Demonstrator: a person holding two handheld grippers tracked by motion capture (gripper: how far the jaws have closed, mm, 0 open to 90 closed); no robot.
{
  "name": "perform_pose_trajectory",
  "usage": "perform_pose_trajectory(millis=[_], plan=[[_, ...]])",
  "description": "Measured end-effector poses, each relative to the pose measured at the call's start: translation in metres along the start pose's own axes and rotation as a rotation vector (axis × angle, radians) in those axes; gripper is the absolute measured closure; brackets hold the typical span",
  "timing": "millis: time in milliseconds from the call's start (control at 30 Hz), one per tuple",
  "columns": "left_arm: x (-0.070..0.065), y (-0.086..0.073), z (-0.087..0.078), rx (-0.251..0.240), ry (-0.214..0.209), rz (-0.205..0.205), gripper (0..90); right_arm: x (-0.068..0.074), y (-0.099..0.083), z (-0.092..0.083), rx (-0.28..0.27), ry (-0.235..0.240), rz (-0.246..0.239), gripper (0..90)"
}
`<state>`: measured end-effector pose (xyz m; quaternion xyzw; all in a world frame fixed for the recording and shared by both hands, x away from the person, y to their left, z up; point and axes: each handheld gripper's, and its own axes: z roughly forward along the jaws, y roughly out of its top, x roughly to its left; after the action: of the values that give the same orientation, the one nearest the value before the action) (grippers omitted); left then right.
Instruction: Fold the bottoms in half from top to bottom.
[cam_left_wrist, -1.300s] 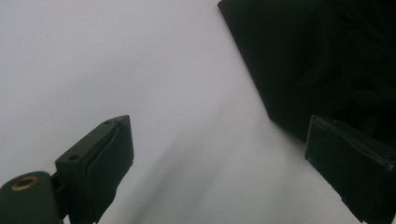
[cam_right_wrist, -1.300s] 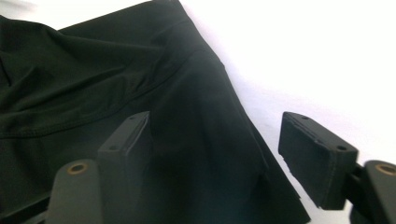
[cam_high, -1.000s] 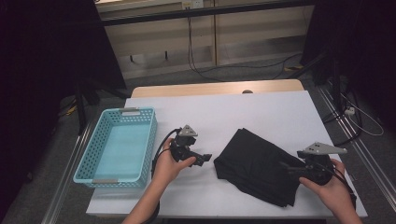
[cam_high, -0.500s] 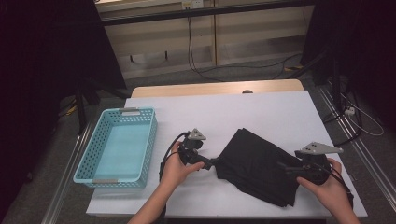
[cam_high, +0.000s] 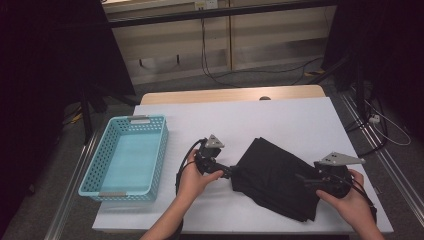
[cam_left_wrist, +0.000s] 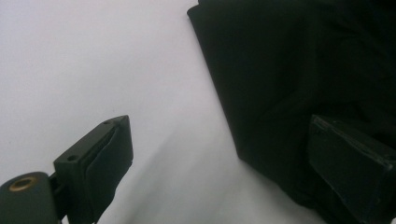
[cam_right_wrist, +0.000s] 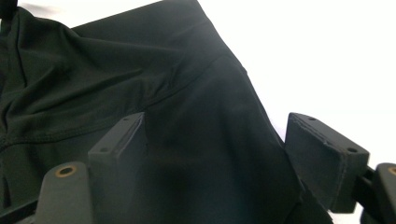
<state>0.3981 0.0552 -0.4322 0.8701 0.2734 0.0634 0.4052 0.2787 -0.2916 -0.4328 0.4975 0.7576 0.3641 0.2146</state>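
1. Black garment (cam_high: 277, 177), folded in several layers, low and right of centre in the high view, flat on the white table (cam_high: 280, 120).
2. Left gripper (cam_high: 231, 173) at the garment's left edge, fingers (cam_left_wrist: 100, 158) apart: one over bare table, the other over the cloth, nothing pinched. Risk: closing here catches only the top layer or mere air, so the fold slides open when lifted.
3. Right gripper (cam_high: 303, 179) at the garment's lower right end, fingers (cam_right_wrist: 119, 140) also wide apart, straddling a thick fold without pressing it. Risk: too shallow a bite, cloth slipping out under its own weight.
4. Uneven lift between the two ends likely to twist the bundle and undo the folding.
5. Dragging rather than lifting likely to bunch the fabric against the table.
6. Blue basket (cam_high: 127, 155) at the left of the high view, well apart from the garment; a sagging middle could snag on its near rim if carried across low.
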Motion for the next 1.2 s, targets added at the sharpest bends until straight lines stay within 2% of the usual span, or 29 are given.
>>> perform_pose_trajectory(millis=[133, 333, 433, 600, 733, 833, 933, 1067, 1133, 1200], plan=[[-0.001, 0.004, -0.002, -0.008, 0.004, 0.002, 8.4, 0.000, 0.000, 0.001, 0.002, 0.001, 0.000, 21.6], [0.000, 0.003, 0.010, 0.004, 0.033, 0.001, 9.6, 0.001, 0.000, 0.002, 0.007, 0.004, -0.002, 21.6], [-0.003, 0.001, 0.011, 0.021, 0.026, 0.015, 10.4, 0.001, 0.000, 0.001, 0.005, 0.006, -0.003, 21.6], [-0.010, -0.008, 0.007, 0.033, 0.042, 0.046, 14.6, -0.001, -0.002, 0.000, 0.005, 0.005, -0.001, 21.6], [-0.014, -0.018, 0.007, 0.058, 0.020, 0.047, 20.7, -0.001, -0.003, 0.001, 0.009, 0.006, -0.003, 21.6], [-0.017, -0.020, 0.005, 0.047, 0.015, 0.047, 24.0, 0.000, -0.003, 0.000, 0.007, 0.007, -0.002, 21.6], [-0.021, -0.022, 0.006, 0.059, 0.003, 0.055, 30.3, 0.000, -0.003, 0.000, 0.007, 0.006, -0.003, 21.6], [-0.022, -0.023, 0.006, 0.071, -0.020, 0.032, 36.8, 0.000, -0.003, 0.000, 0.007, 0.007, -0.005, 21.6], [-0.022, -0.024, 0.006, 0.077, -0.045, 0.008, 43.5, 0.000, -0.003, 0.000, 0.007, 0.008, -0.001, 21.6], [-0.024, -0.025, 0.006, 0.077, -0.045, 0.005, 46.0, -0.001, -0.004, 0.000, 0.006, 0.009, 0.001, 21.6]])
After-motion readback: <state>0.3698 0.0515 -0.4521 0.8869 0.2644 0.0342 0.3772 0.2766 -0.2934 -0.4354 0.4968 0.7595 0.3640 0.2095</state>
